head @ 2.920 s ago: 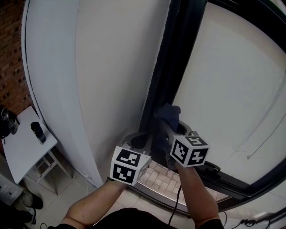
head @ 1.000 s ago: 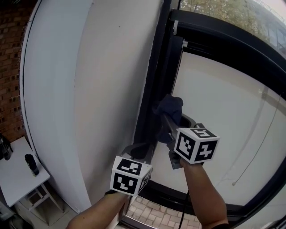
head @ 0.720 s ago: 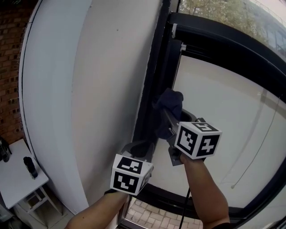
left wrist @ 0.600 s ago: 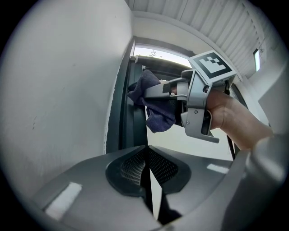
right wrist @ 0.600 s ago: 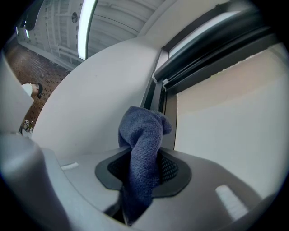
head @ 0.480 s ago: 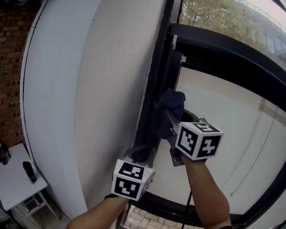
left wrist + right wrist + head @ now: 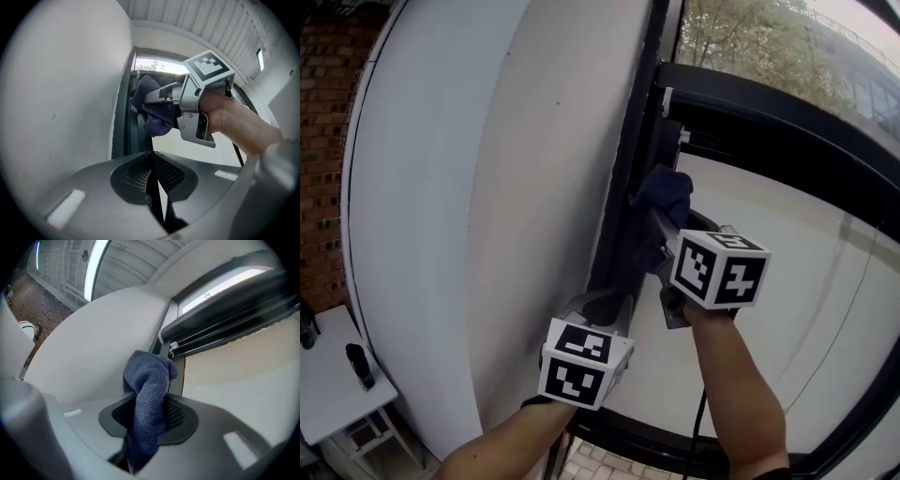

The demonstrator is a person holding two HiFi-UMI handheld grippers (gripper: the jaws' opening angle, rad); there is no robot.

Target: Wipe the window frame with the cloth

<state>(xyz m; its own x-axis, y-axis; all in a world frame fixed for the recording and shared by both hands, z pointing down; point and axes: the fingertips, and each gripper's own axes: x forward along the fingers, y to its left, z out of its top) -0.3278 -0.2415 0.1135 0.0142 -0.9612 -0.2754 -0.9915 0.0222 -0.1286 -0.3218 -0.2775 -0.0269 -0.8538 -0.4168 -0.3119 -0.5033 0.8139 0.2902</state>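
Right tool (image 7: 659,232) higher up window frame (image 7: 628,178), grasping cloth (image 7: 147,394), left tool (image 7: 151,166) clenched empty per its view

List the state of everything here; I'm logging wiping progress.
cloth: bunched, clamped, up against the frame.
right gripper: shut on the cloth.
left gripper: shut, empty.
window frame: dark upright, cloth at its edge.
blind: drawn down; glass bare above it.

The left tongs (image 7: 151,161) are closed, jaws together with nothing between them. Just beyond, a hand (image 7: 234,124) holds the right tongs (image 7: 149,97), clamped on a dark blue cloth (image 7: 154,119) against the dark window frame (image 7: 123,126), right of a white wall (image 7: 61,93).
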